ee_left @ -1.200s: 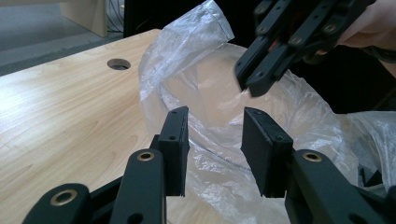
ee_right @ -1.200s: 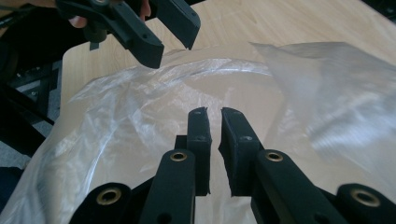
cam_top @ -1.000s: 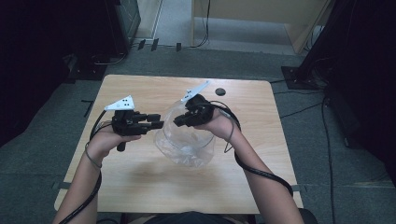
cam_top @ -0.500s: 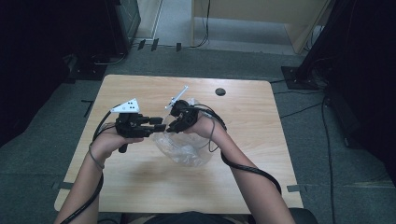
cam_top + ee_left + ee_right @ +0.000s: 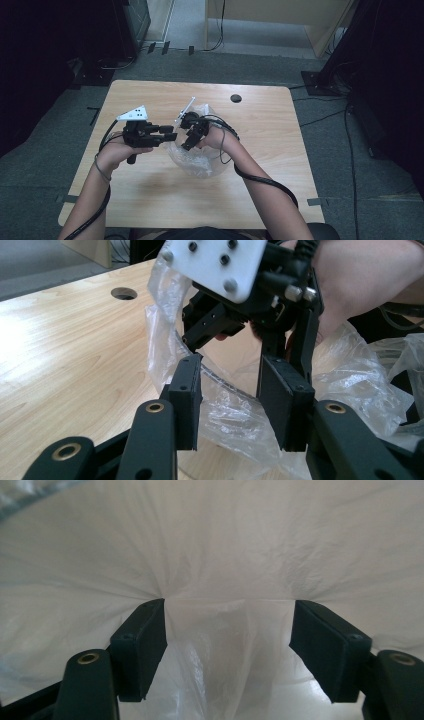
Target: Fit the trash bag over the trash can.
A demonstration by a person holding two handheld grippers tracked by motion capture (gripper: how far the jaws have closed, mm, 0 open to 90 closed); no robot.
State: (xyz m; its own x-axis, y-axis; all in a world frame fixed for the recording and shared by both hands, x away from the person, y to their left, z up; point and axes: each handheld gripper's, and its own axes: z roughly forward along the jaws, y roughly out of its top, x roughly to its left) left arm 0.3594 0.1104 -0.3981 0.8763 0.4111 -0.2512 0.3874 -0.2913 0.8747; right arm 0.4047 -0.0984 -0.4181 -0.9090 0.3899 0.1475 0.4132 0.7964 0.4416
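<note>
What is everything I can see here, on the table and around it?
plastic bag: one, clear, crumpled at the table's middle
table: one, light wood, centre of the room
hole: one, dark, near the table's far edge
cabinet: one, pale wood, on the floor beyond the table
left tongs: one, black with a grey plate, at the bag's left edge, bag film between its jaws
right tongs: one, black, pushed into the bag's mouth, jaws just opening, apart against the film

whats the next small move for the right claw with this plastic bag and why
Probably close the right claw on the film ahead. Its jaws have just been opening and stand apart inside the clear plastic bag, film stretched across their tips, nothing pinched. The left claw sits at the bag's rim with film between its jaws.
</note>
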